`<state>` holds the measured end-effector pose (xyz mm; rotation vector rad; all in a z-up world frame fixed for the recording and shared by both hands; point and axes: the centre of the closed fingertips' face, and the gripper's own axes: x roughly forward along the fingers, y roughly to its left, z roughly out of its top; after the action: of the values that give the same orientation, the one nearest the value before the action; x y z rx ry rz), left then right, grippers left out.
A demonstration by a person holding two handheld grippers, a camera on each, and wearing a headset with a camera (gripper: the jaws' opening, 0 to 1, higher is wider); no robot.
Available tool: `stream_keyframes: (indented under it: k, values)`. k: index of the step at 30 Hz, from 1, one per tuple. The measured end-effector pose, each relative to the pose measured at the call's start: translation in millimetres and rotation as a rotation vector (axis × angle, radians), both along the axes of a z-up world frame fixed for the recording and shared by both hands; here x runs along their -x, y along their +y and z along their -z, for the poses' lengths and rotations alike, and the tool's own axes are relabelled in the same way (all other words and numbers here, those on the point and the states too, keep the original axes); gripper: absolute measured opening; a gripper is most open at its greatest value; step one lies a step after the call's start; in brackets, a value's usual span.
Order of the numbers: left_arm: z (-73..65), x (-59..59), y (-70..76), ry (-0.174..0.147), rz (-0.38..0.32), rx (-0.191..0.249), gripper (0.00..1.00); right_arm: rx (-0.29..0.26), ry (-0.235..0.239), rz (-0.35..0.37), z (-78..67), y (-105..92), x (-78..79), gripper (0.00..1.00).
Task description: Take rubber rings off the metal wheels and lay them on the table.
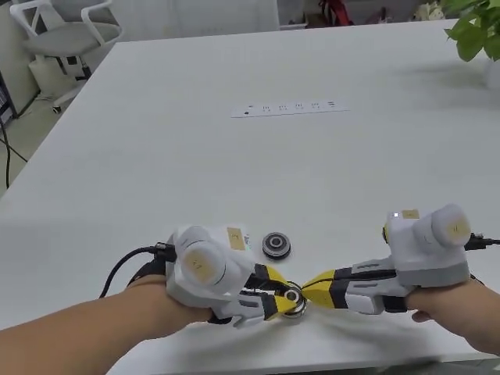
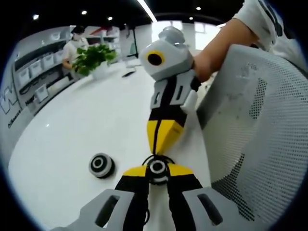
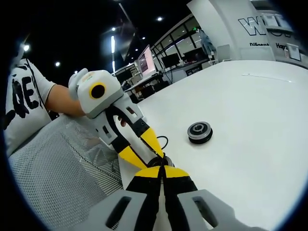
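Grippers meet tip to tip near the front edge of the counter [image 1: 234, 172]. In the head view we see the left gripper [image 1: 278, 303] reach in from the left. Its jaws are closed narrow on a metal wheel [image 1: 291, 297], with one yellow tip on each side of it. We cannot tell whether the wheel touches the counter or hangs just above it.

The right gripper [image 1: 306, 293] reaches in from the opposite side. Its jaws are drawn almost together, and the tips sit at the wheel's rim. In the left gripper view they appear to pinch the black rubber ring [image 2: 148, 160], a thin arc of which stands slightly off the wheel.

A second wheel [image 1: 276, 244] lies flat on the counter just beyond the grippers, apart from both, with its black ring on it.

Farther back on the counter lies a white power strip [image 1: 291, 108]. A green plant [image 1: 476, 27] stands at the far right corner.
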<state>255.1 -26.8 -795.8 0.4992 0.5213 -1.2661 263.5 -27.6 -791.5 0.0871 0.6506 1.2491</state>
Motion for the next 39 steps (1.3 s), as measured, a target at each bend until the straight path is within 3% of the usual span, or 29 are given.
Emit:
stream_keyframes:
  k: [3,7,11,26,39]
  values:
    - [-1.0,6.7,-0.7,0.043,0.024,0.007,0.23,0.000,0.002,0.001,-0.4,-0.1,-0.5,0.00]
    - [-3.4,10.5,0.3,0.029,0.047,-0.002,0.27,-0.006,0.007,0.007,-0.6,-0.2,-0.8,0.00]
    - [-15.9,9.9,-0.3,0.050,0.035,0.044,0.28,-0.019,0.011,0.023,-2.4,-1.6,-3.1,0.00]
    - [-41.7,9.4,22.6,0.049,-0.005,0.098,0.42,-0.026,0.030,0.010,-4.0,0.0,0.2,0.00]
    - [-57.0,6.9,49.7,0.021,-0.054,0.119,0.47,-0.037,0.042,-0.011,-15.2,2.3,3.1,0.00]
